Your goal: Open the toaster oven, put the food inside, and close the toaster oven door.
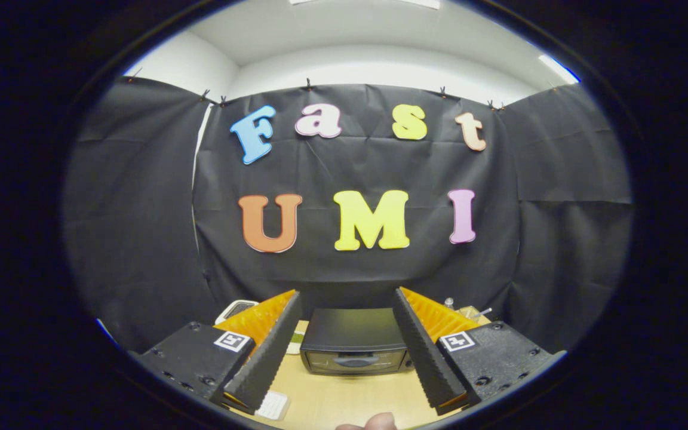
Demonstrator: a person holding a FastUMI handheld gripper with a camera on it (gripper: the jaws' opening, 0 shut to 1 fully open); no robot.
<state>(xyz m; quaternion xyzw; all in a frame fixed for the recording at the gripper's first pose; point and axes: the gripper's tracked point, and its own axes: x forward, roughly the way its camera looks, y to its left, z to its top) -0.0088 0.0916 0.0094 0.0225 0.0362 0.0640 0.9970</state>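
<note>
A black toaster oven [354,340] stands on the wooden table [344,400] beyond my fingers, framed in the gap between them. Its glass door faces me and is closed, with the handle across the top of the door. My gripper [347,301] is held high above the table, open, with nothing between its fingers. A pale rounded piece of food [374,423] sits on the table close below me, between the fingers.
A white device [235,309] lies behind the left finger. Some clear glassware [464,310] stands behind the right finger. A white card [273,405] lies on the table under the left finger. Black cloth walls close the booth behind and at both sides.
</note>
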